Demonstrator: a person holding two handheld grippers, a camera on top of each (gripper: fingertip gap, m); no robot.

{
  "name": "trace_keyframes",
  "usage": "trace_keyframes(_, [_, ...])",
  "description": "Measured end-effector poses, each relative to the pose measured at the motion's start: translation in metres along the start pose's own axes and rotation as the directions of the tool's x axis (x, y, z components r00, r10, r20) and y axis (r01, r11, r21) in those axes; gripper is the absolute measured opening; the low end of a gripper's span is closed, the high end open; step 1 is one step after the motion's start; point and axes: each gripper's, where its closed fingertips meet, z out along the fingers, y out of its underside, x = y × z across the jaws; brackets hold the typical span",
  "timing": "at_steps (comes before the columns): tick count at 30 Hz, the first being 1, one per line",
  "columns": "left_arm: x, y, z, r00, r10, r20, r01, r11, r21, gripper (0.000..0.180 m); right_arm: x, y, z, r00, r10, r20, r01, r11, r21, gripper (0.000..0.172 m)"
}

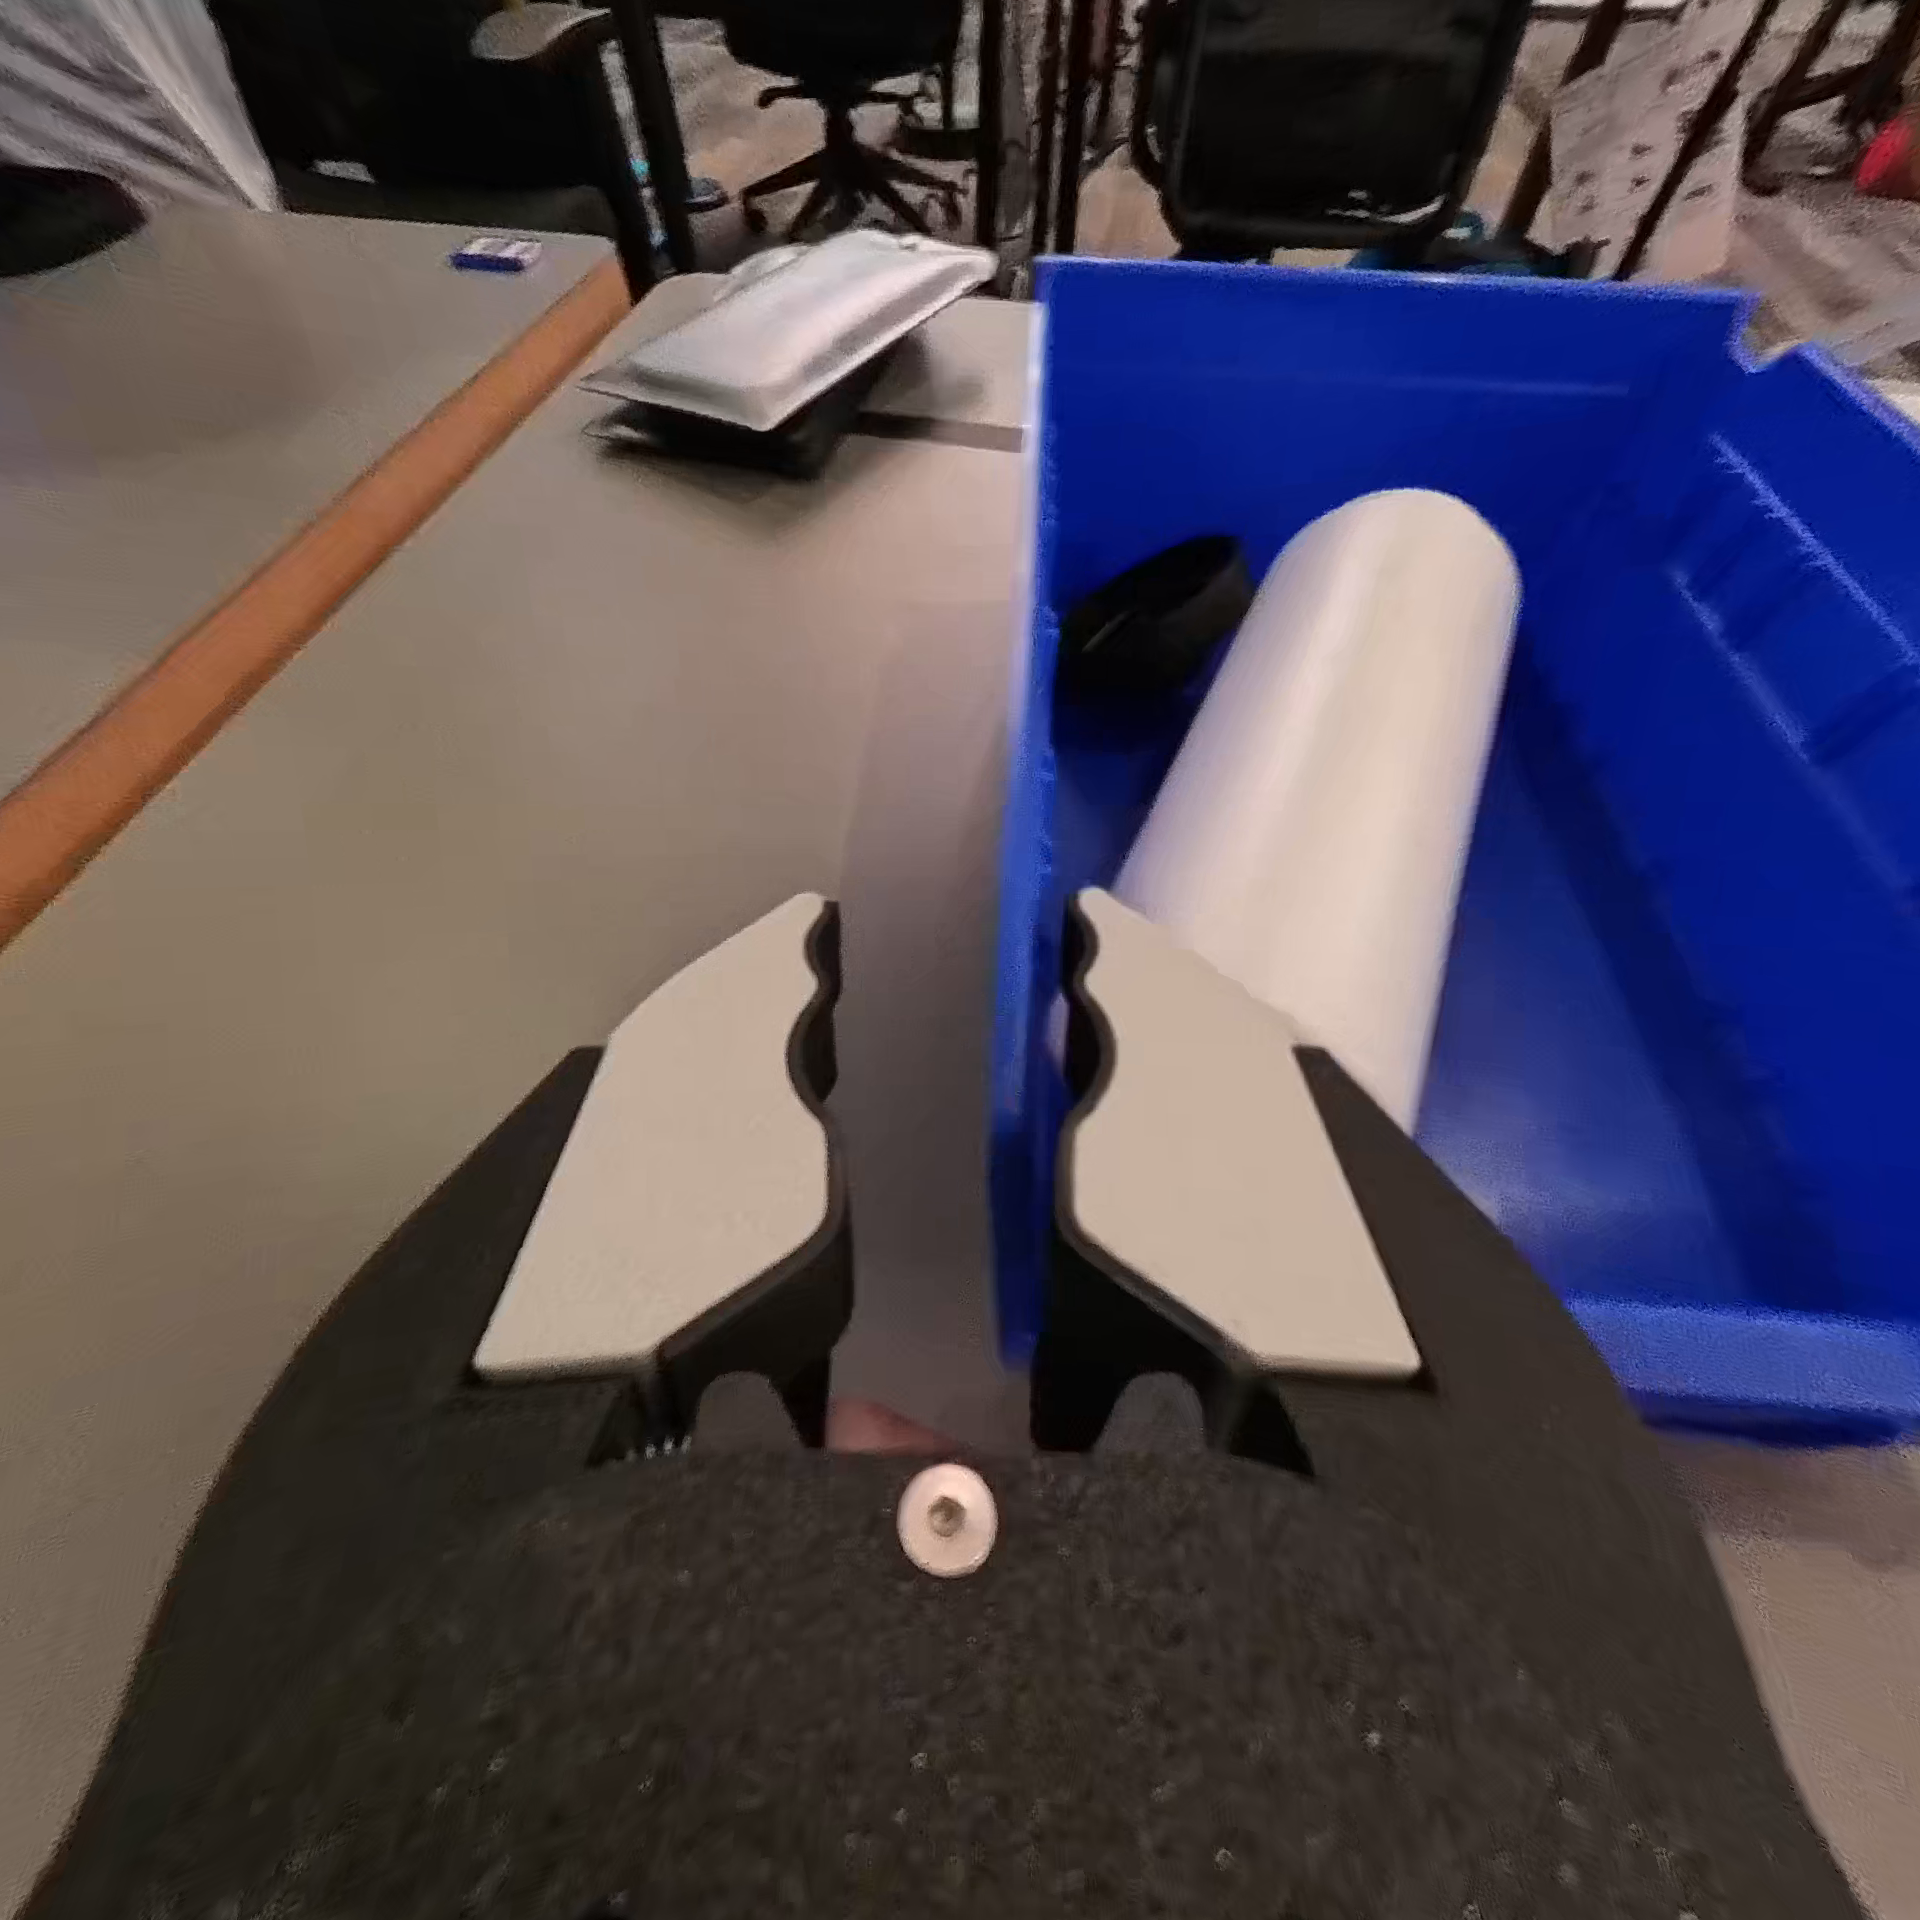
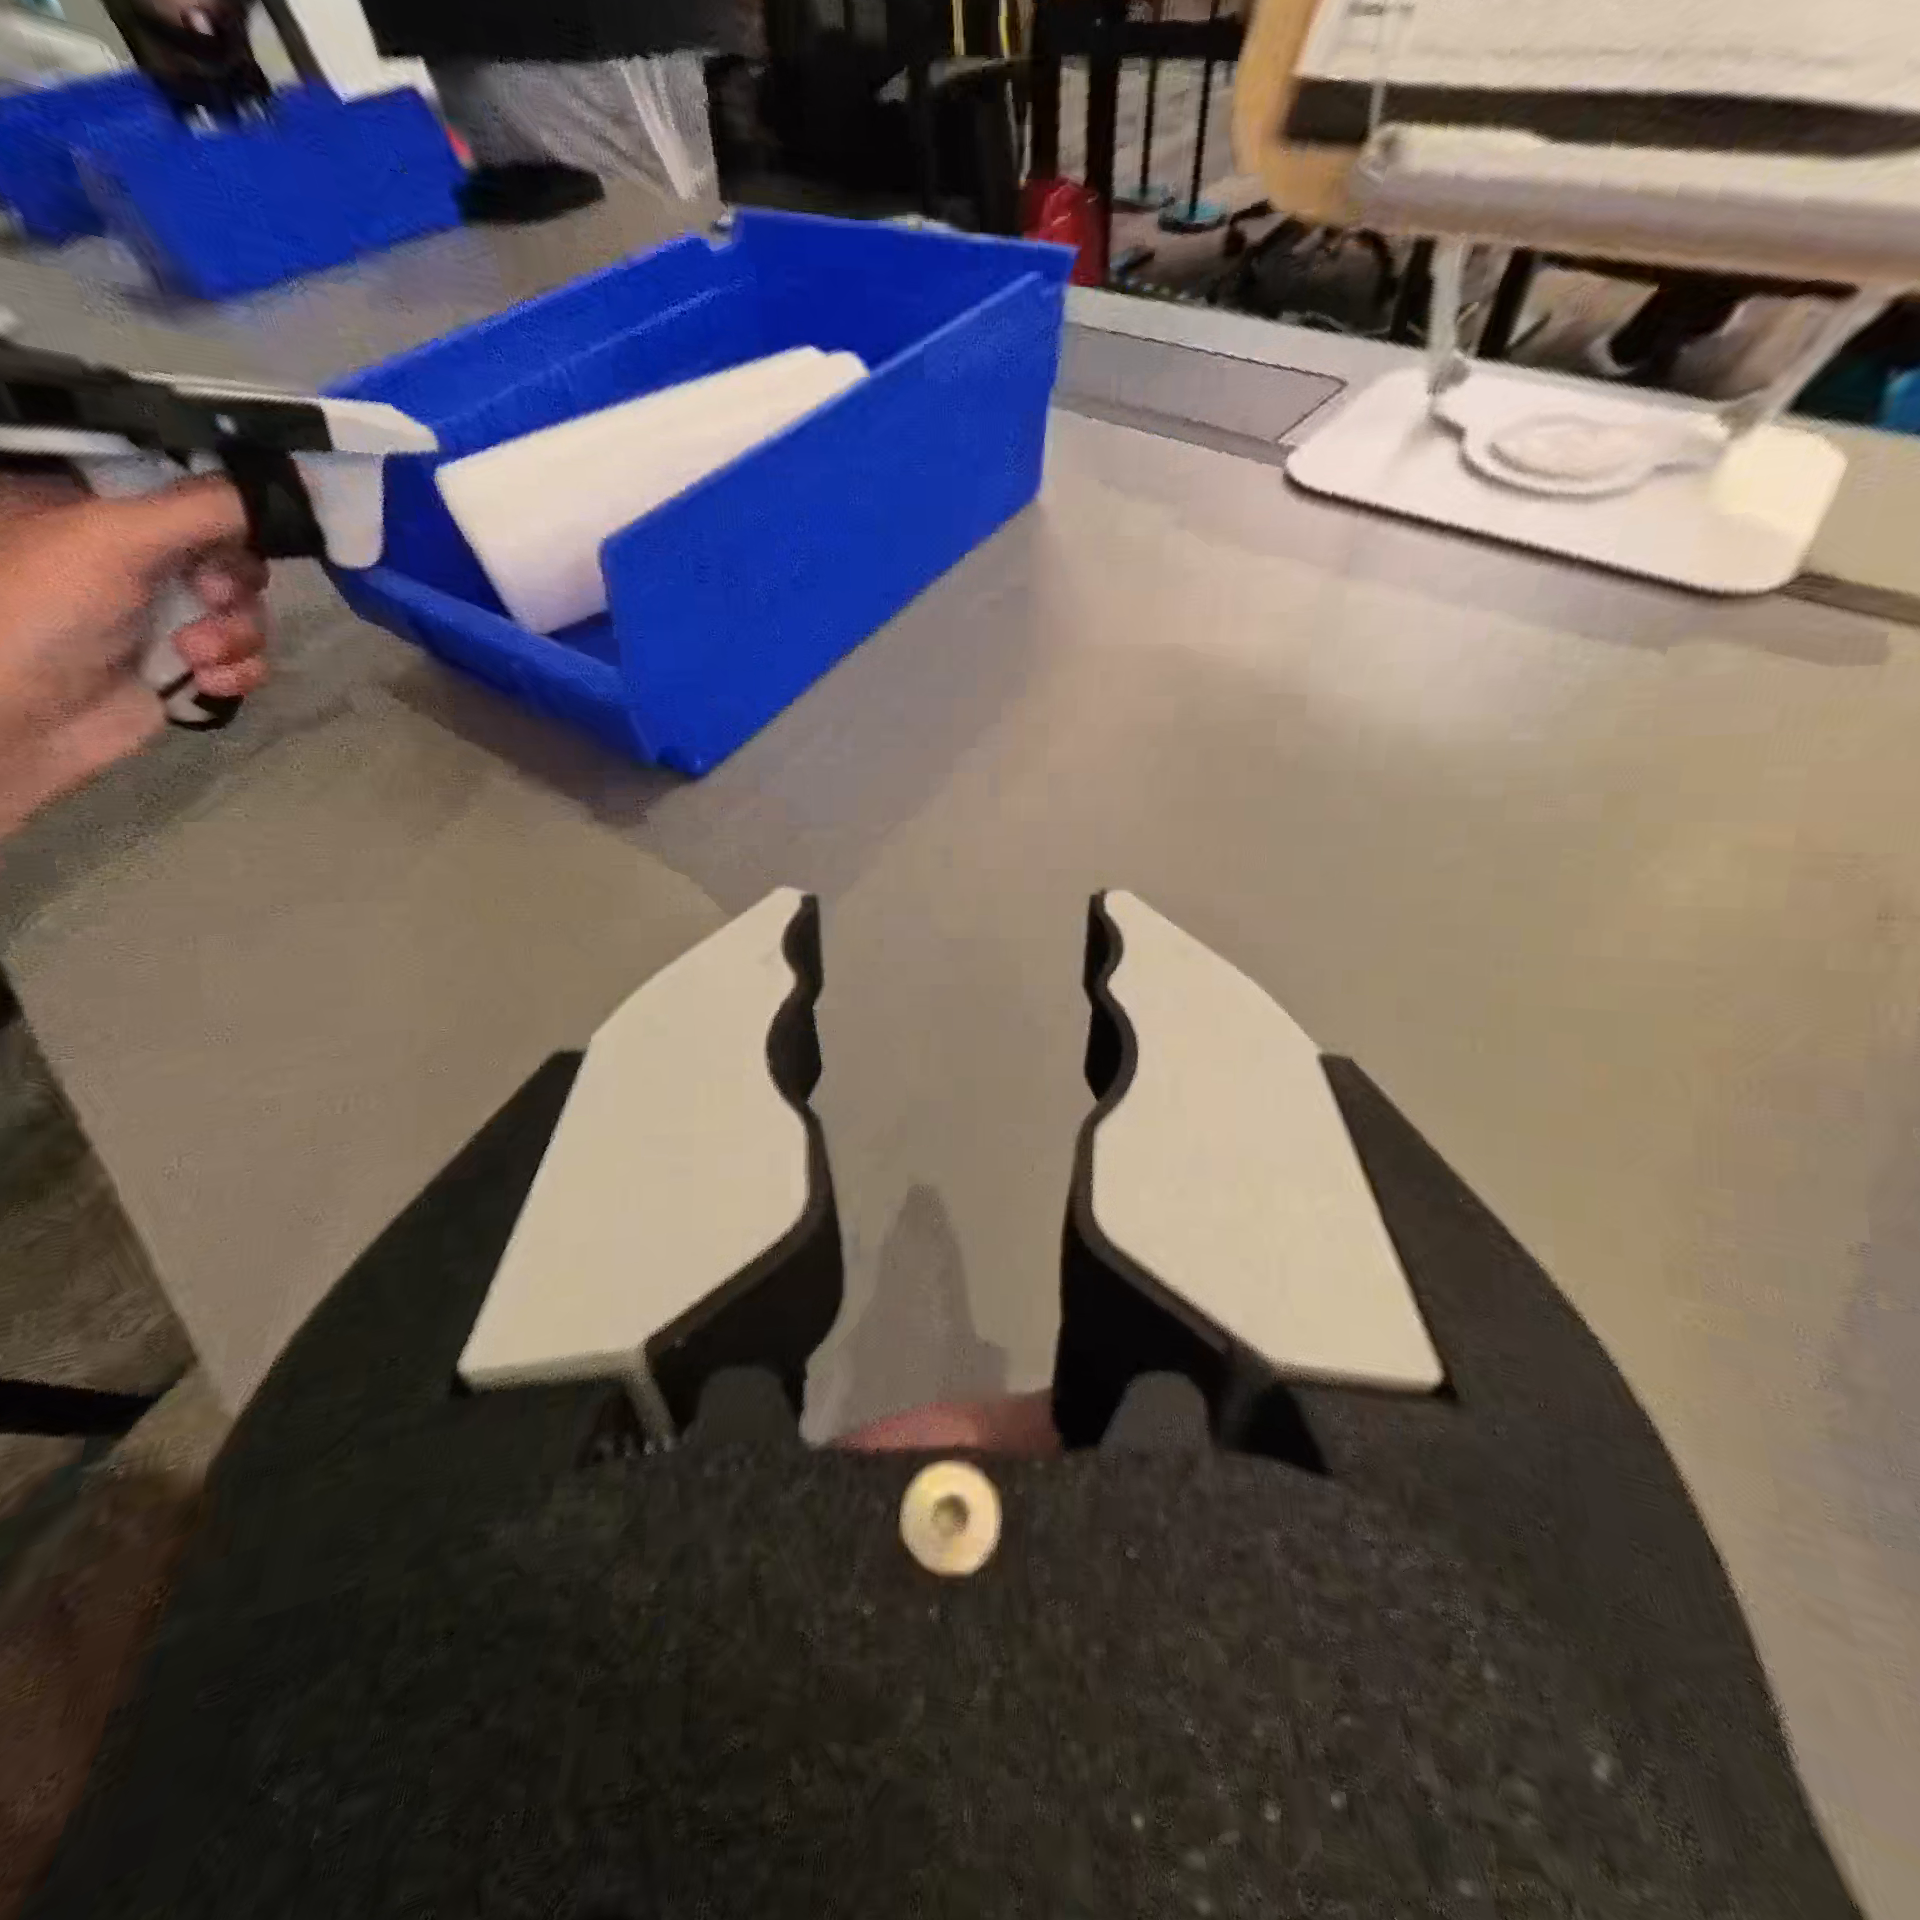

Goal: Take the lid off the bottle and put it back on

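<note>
Inside the blue bin (image 1: 1714, 727), the white bottle (image 1: 1340, 790) lay beside a black lid (image 1: 1153, 613), which only the left wrist view showed. Both the left gripper (image 1: 951, 914) and right gripper (image 2: 951, 914) were spread, holding nothing, over the grey table (image 2: 1351, 831).

bottle (image 1: 1340, 790): near end hidden (behind finger) | bin (image 1: 1766, 727): cut off right

text: none I can read | small blue card (image 1: 497, 252) far left of my blue bin (image 1: 1766, 644): print too blurred | bin walls: plain
</note>
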Motion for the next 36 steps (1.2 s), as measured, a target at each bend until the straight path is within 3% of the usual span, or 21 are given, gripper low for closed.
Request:
trace_keyframes(2, [-0.003,-0.001,0.0,1.0,-0.006,0.007,0.006,1.0,-0.017,0.046,0.02,0.013,-0.031,0.999,0.028,-0.015,-0.027,0.998,0.052,0.05])
trace_keyframes(6, [-0.002,-0.009,-0.01,0.999,-0.034,0.025,0.034,0.999,-0.002,0.045,0.071,0.038,-0.079,0.98,0.01,-0.198,0.013,0.994,0.111,0.057])
trace_keyframes(10, [-0.016,-0.015,-0.01,0.993,0.056,0.105,-0.054,0.998,-0.015,0.052,0.099,0.041,-0.105,0.961,0.045,-0.274,0.001,0.987,0.164,0.053])
trace_keyframes(15, [-0.02,-0.014,-0.008,0.991,0.054,0.12,-0.051,0.998,-0.027,0.05,0.105,0.045,-0.105,0.961,0.093,-0.261,-0.046,0.983,0.179,0.052])
trace_keyframes(20, [-0.033,-0.018,-0.008,0.971,0.133,0.199,-0.126,0.991,-0.044,0.063,0.102,0.049,-0.099,0.962,0.193,-0.195,-0.158,0.97,0.182,0.053])
trace_keyframes(22, [-0.038,-0.018,-0.007,0.967,0.14,0.211,-0.131,0.99,-0.054,0.069,0.101,0.054,-0.096,0.968,0.177,-0.18,-0.15,0.976,0.158,0.053])
trace_keyframes(23, [-0.036,-0.017,-0.008,0.972,0.13,0.196,-0.12,0.991,-0.065,0.064,0.104,0.058,-0.095,0.97,0.157,-0.185,-0.133,0.982,0.134,0.053])
trace_keyframes(27, [-0.009,-0.019,-0.043,0.984,0.045,0.171,-0.034,0.997,-0.064,0.058,0.115,0.064,-0.096,0.959,0.216,-0.184,-0.199,0.974,0.107,0.055])
trace_keyframes(29, [0.038,-0.02,-0.07,0.999,0.009,0.054,-0.007,0.999,-0.036,0.061,0.117,0.061,-0.099,0.953,0.252,-0.17,-0.233,0.964,0.124,0.059])
trace_keyframes(31, [0.118,-0.005,-0.096,0.974,0.003,-0.227,-0.013,0.999,-0.042,0.062,0.116,0.063,-0.1,0.958,0.24,-0.156,-0.226,0.969,0.104,0.065])
trace_keyframes(34, [0.228,0.033,-0.137,0.802,-0.032,-0.596,-0.017,0.997,-0.077,0.064,0.12,0.068,-0.101,0.964,0.197,-0.18,-0.186,0.98,0.074,0.066])
trace_keyframes(36, [0.265,0.058,-0.15,0.725,0.021,-0.689,-0.065,0.997,-0.038,0.063,0.121,0.07,-0.099,0.967,0.17,-0.19,-0.162,0.985,0.053,0.065])
